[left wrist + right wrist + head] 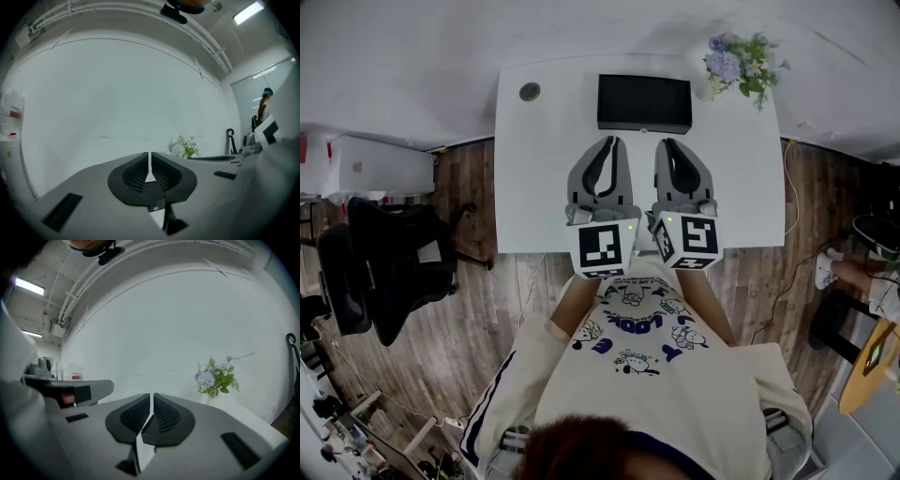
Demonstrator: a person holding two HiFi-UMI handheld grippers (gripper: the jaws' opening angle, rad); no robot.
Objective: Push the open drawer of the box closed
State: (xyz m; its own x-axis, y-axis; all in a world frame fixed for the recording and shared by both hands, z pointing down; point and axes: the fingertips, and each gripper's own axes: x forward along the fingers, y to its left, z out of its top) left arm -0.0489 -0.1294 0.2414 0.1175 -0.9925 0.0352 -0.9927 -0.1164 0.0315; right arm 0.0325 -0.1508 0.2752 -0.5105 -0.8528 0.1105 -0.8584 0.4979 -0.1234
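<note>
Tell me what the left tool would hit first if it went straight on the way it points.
Likely the black box, which sits right ahead of the left tool in the head view. Height is unclear: its own view shows only wall ahead, so it might pass over.

Legible markings: one printed garment.
The person's cream short-sleeved shirt (642, 323) carries dark-blue block lettering among cartoon figures. One word appears to read "LOOK"; the smaller print around it is too fine to read. The cubes on the left claw (610, 142) and the right claw (668, 144) bear black-and-white square marker patterns (603, 247), not characters. The red label (14, 114) on a white container is illegible.
</note>
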